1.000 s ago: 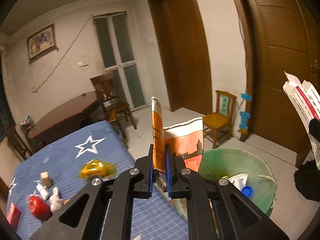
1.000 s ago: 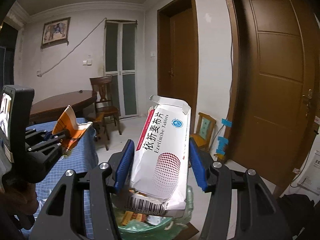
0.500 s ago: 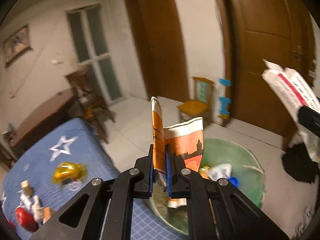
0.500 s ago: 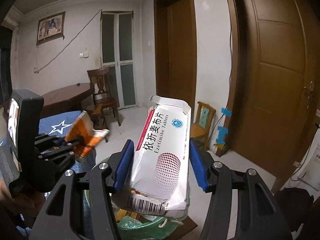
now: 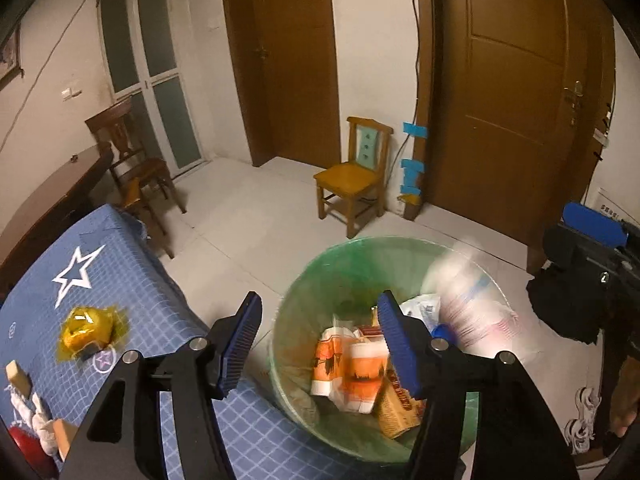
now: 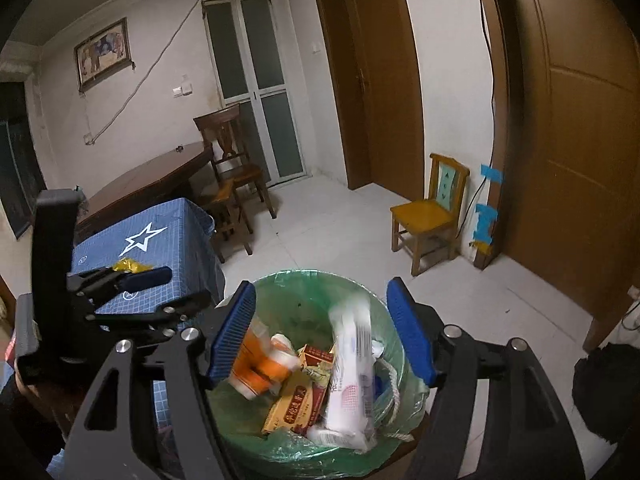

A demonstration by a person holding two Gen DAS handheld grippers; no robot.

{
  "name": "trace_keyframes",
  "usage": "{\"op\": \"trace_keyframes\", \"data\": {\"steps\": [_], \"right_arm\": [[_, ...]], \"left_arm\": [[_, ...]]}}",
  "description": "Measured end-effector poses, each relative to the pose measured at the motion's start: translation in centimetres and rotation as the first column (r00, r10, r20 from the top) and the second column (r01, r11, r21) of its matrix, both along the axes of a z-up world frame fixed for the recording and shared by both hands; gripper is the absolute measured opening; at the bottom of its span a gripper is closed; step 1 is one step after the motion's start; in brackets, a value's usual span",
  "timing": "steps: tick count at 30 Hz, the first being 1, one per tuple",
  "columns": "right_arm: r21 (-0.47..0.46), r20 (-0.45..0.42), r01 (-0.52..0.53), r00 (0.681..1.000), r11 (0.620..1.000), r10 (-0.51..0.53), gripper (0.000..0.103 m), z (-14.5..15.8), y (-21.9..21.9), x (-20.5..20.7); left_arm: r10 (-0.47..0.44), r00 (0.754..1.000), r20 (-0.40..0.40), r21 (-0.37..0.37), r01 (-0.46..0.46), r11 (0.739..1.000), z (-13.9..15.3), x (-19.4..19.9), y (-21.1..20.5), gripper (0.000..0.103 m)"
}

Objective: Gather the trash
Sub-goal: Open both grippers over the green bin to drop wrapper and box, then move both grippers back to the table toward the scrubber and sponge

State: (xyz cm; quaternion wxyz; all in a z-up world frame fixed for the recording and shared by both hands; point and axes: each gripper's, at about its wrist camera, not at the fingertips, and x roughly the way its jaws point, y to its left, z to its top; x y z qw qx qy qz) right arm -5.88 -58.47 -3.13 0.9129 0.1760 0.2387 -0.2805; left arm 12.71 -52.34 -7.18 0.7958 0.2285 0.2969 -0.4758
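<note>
My left gripper hangs over the green-lined trash bin, its jaws opening and nothing held between the pads. The orange printed wrapper lies loose in the bin among other cartons. My right gripper is also above the bin, jaws opening. The white tablet box is blurred and dropping into the bin, free of the pads. It also shows as a white smear in the left wrist view. A yellow crumpled wrapper and small bits rest on the blue star-patterned table.
A small yellow wooden chair stands by the wall behind the bin. A dark chair and a brown table are past the blue table. Brown doors line the right, and a black bag lies on the floor.
Both grippers tipped down over the bin and opened. The orange wrapper left the left jaws and lies in the bin. The white box left the right jaws and is falling in.
</note>
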Motion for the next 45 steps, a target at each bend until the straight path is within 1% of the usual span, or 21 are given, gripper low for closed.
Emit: {"op": "trace_keyframes", "data": {"steps": [6,10,12,15,18,21,25,27,30,32,33,34,36,37,38,40,41,42,43,44,45], "right_arm": [[0.01,0.015,0.002,1.0,1.0,-0.002,0.065,0.1,0.2,-0.3],[-0.007,0.017,-0.018,1.0,1.0,0.018,0.065,0.4,1.2,-0.1],[-0.019,0.015,-0.027,1.0,0.999,0.027,0.065,0.4,1.6,0.2],[-0.034,0.029,-0.026,0.999,0.999,0.027,0.074,0.7,2.3,0.3],[-0.031,0.071,-0.013,0.997,0.999,0.015,0.077,0.9,2.8,0.0],[0.046,0.124,0.009,0.992,0.999,-0.015,0.086,0.2,2.7,-0.3],[0.184,0.146,-0.025,0.989,0.983,-0.003,0.091,-1.4,2.5,0.5],[0.239,0.148,-0.05,0.989,0.97,0.014,0.092,-2.2,3.0,1.1],[0.35,0.174,-0.135,0.982,0.927,0.077,0.092,-3.7,4.3,2.4],[0.406,0.177,-0.171,0.978,0.898,0.106,0.092,-4.4,5.1,3.4],[0.411,0.165,-0.191,0.977,0.891,0.133,0.092,-4.7,5.8,4.1],[0.397,0.142,-0.197,0.978,0.896,0.152,0.092,-4.9,6.6,4.9],[0.371,0.108,-0.208,0.978,0.905,0.18,0.092,-4.9,7.9,5.9],[0.364,0.098,-0.222,0.975,0.905,0.199,0.091,-4.9,8.6,6.5],[0.36,0.092,-0.243,0.97,0.901,0.225,0.091,-4.9,9.5,7.3],[0.352,0.087,-0.278,0.961,0.894,0.264,0.091,-4.7,10.8,8.2],[0.343,0.083,-0.297,0.955,0.891,0.286,0.091,-4.6,11.5,8.7],[0.328,0.079,-0.322,0.946,0.888,0.314,0.09,-4.4,12.3,9.3],[0.305,0.072,-0.352,0.935,0.885,0.347,0.089,-4.2,13.3,9.7],[0.282,0.062,-0.376,0.925,0.883,0.374,0.087,-4.0,14.1,10.1],[0.245,0.044,-0.404,0.912,0.881,0.407,0.087,-3.7,15.3,10.7]], "left_arm": [[0.045,0.998,0.043,-0.018,-0.044,0.999,1.1,-0.8,1.8,0.061],[0.079,0.992,0.096,-0.051,-0.075,0.996,2.0,-2.2,3.7,0.062],[0.104,0.988,0.11,-0.065,-0.098,0.993,2.6,-3.7,4.6,0.062],[0.132,0.983,0.126,-0.08,-0.122,0.989,2.9,-4.1,6.1,0.066],[0.168,0.975,0.147,-0.096,-0.155,0.983,3.0,-4.3,8.6,0.07],[0.206,0.968,0.143,-0.102,-0.193,0.976,3.1,-3.9,11.0,0.071],[0.265,0.958,0.11,-0.112,-0.253,0.961,2.9,-3.1,15.4,0.074],[0.297,0.95,0.098,-0.117,-0.285,0.951,2.9,-2.6,17.4,0.075],[0.355,0.93,0.091,-0.123,-0.344,0.931,2.8,-1.9,21.0,0.075],[0.402,0.912,0.081,-0.127,-0.391,0.912,2.7,-1.3,23.8,0.076],[0.423,0.903,0.071,-0.127,-0.413,0.902,2.6,-0.9,25.2,0.076],[0.459,0.887,0.054,-0.128,-0.45,0.884,2.5,-0.3,27.2,0.076],[0.509,0.86,0.036,-0.129,-0.501,0.855,2.5,0.8,29.6,0.076],[0.554,0.832,0.024,-0.128,-0.547,0.827,2.3,1.5,31.9,0.076],[0.578,0.816,0.014,-0.127,-0.572,0.81,2.1,2.0,33.3,0.076],[0.652,0.758,-0.025,-0.119,-0.65,0.751,1.6,3.2,37.2,0.076],[0.674,0.737,-0.04,-0.117,-0.674,0.73,1.4,3.5,38.5,0.076],[0.708,0.703,-0.065,-0.113,-0.71,0.695,1.0,4.0,40.8,0.076],[0.725,0.684,-0.079,-0.11,-0.729,0.676,0.8,4.2,42.0,0.074],[0.745,0.659,-0.101,-0.104,-0.752,0.651,0.5,4.4,43.7,0.07],[0.758,0.641,-0.122,-0.097,-0.767,0.634,0.0,4.5,45.0,0.066]]}}
